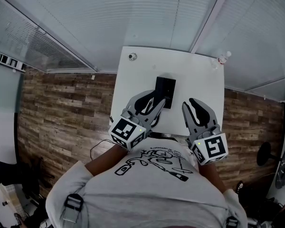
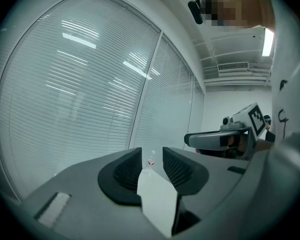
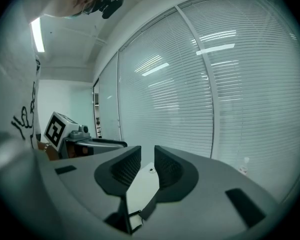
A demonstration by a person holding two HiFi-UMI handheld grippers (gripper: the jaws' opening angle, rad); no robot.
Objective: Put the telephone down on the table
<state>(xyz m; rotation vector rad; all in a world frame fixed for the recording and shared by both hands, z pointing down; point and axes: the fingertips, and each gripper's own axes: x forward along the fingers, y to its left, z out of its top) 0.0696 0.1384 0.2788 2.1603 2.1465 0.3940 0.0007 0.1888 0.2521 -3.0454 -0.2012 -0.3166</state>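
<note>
A black telephone (image 1: 165, 90) lies flat on the white table (image 1: 137, 77) in the head view, near the table's middle. My left gripper (image 1: 153, 102) is just left of the telephone's near end, jaws shut with nothing between them. My right gripper (image 1: 195, 106) hovers over the table to the telephone's right, apart from it, also shut and empty. In the left gripper view my jaws (image 2: 151, 160) point over the tabletop (image 2: 157, 199) toward the blinds. The right gripper view shows my jaws (image 3: 147, 162) over the tabletop (image 3: 139, 193), with the left gripper (image 3: 90, 143) off to one side.
A small clear bottle (image 1: 222, 58) stands at the table's far right corner. A small round object (image 1: 132, 56) sits at the far left corner. Window blinds (image 1: 147, 13) close off the far side. Wood-pattern floor (image 1: 61, 108) flanks the table, with a black cable (image 1: 99, 145) on it.
</note>
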